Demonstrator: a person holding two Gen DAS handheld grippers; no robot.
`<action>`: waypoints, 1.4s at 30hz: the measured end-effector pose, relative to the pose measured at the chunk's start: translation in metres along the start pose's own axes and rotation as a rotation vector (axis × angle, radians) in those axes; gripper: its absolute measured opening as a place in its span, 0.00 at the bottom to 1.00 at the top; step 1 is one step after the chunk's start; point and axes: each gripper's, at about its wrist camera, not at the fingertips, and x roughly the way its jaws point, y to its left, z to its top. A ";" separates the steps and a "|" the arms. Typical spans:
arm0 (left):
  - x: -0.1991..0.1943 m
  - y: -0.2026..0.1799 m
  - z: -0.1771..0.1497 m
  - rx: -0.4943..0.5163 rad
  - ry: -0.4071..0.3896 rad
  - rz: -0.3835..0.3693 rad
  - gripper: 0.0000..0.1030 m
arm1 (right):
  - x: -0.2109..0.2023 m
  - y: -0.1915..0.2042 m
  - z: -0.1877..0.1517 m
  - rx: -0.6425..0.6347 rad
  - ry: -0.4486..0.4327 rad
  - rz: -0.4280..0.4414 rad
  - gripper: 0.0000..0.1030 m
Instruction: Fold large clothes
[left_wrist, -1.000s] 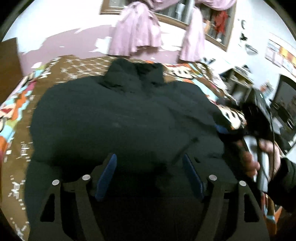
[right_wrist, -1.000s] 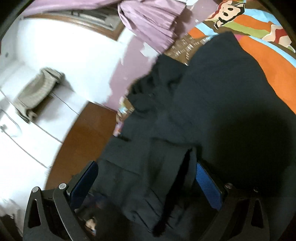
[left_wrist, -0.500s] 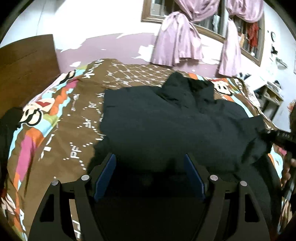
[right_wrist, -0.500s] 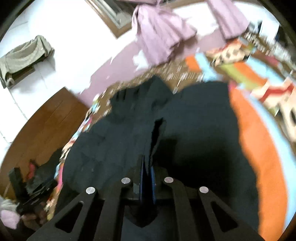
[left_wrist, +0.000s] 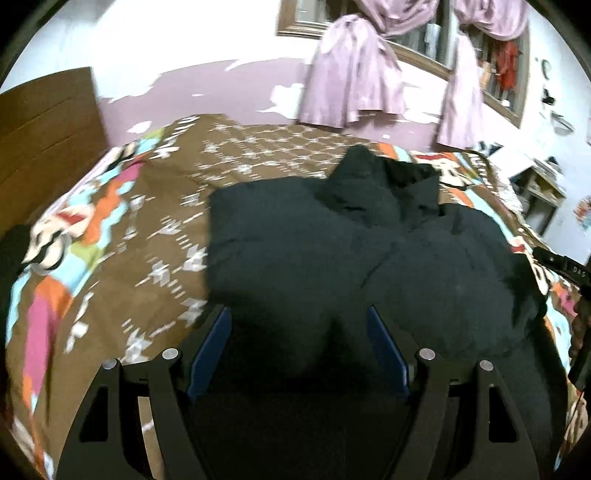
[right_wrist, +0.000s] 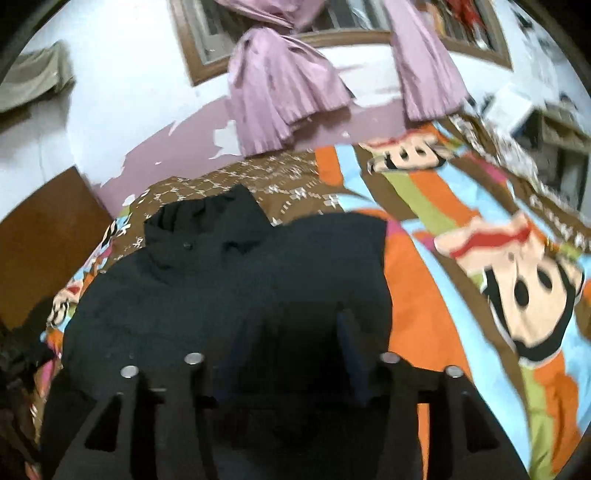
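Item: bulky black padded jacket (left_wrist: 332, 251), lying on the cartoon-print bedspread (left_wrist: 110, 236) just ahead of my jaws. Left gripper (left_wrist: 297, 336) and right gripper (right_wrist: 291, 343) both spread, empty. Soft, puffy, probably springy; I'd pinch the hem corners.

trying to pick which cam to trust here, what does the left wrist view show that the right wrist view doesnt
Only the left wrist view shows the other handheld gripper at the right edge and the bedspread's left side.

Only the right wrist view shows the grey cloth high on the wall and the big cartoon face right of the jacket.

Both show the black jacket lying on the bed, collar away from the camera, the purple curtains, and an open gripper holding nothing.
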 end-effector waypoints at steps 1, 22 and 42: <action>0.008 -0.004 0.005 0.009 0.003 -0.034 0.68 | 0.005 0.010 0.003 -0.055 0.027 0.008 0.54; 0.097 -0.042 -0.017 0.208 0.190 -0.110 0.68 | 0.090 0.058 -0.063 -0.444 0.274 0.038 0.61; 0.096 -0.030 0.046 0.143 0.159 -0.126 0.69 | 0.079 0.027 0.031 -0.137 0.136 0.183 0.80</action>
